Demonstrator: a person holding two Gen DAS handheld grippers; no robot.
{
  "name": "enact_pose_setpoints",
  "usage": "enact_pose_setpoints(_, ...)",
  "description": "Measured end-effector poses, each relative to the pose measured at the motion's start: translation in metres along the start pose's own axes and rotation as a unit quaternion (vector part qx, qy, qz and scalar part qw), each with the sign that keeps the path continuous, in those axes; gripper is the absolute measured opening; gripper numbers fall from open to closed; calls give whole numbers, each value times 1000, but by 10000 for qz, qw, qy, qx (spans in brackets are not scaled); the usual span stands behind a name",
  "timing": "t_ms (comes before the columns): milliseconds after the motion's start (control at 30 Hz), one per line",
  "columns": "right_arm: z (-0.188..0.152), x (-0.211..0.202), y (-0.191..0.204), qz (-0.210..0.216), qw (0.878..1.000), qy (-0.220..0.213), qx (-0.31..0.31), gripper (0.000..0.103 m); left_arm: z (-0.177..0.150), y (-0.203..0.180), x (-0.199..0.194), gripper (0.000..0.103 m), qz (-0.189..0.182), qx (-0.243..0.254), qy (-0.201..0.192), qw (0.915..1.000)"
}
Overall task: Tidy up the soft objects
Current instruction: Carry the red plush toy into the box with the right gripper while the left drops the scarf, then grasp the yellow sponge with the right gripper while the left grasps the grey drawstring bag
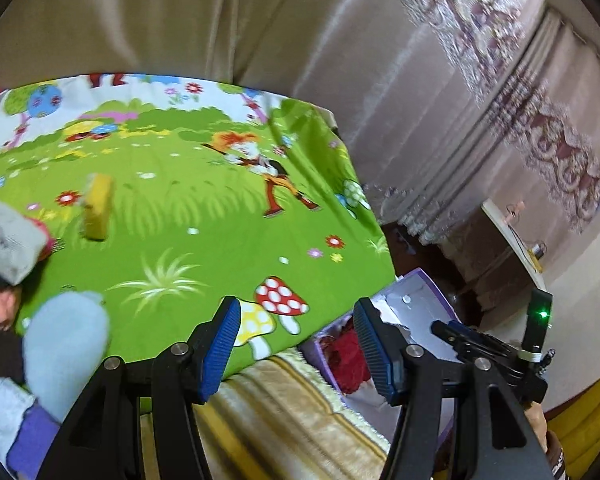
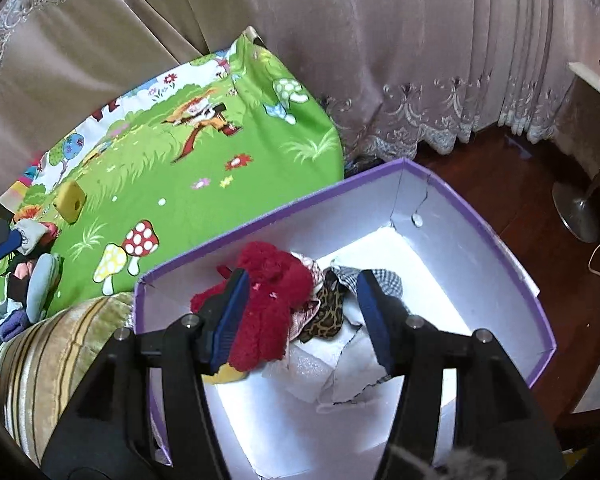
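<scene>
One purple box [image 2: 480, 216], white inside, fills the lower right of the right wrist view. In it: one red fuzzy cloth [image 2: 272, 300], one leopard-print piece [image 2: 326, 318], one black-and-white checked piece [image 2: 380, 280], a yellow item [image 2: 224, 376] showing under the red one, and white cloth on the bottom. The red fuzzy cloth lies with its long axis running from upper right to lower left, at the box's left wall.

Right gripper [image 2: 300, 312]: jaws apart above the box, gripping nothing; the red cloth lies below, by the left pad.

Left gripper [image 1: 298, 344]: jaws wide, empty, over the edge of the green cartoon sheet [image 1: 204, 220].

On the sheet: one yellow block [image 2: 70, 200], mid left. A heap of soft items [image 2: 32, 280] sits at the far left, including one pale blue piece [image 1: 66, 344]; count unclear.
</scene>
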State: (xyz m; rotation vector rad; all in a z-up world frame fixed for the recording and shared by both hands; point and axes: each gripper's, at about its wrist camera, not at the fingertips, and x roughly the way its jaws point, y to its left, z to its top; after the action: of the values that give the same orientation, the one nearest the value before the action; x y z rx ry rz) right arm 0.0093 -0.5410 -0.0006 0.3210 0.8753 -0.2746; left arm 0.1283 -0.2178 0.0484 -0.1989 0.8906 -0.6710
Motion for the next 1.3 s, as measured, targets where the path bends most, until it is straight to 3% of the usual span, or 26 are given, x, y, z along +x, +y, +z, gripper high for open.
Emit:
enact_pose_setpoints(467, 28, -28, 80, 471, 9961, -399, -632, 67, -15, 66, -60, 60, 516, -558, -500, 9959)
enact_pose_setpoints(933, 33, -28, 184, 1198, 9821, -337, -1416, 69, -29, 161, -126, 60, 1201, -1355, -911, 9793)
enact_pose_setpoints(1300, 47, -7, 255, 1406, 9715, -224, -1893, 69, -3, 205, -120, 60, 1079, -1883, -819, 9727)
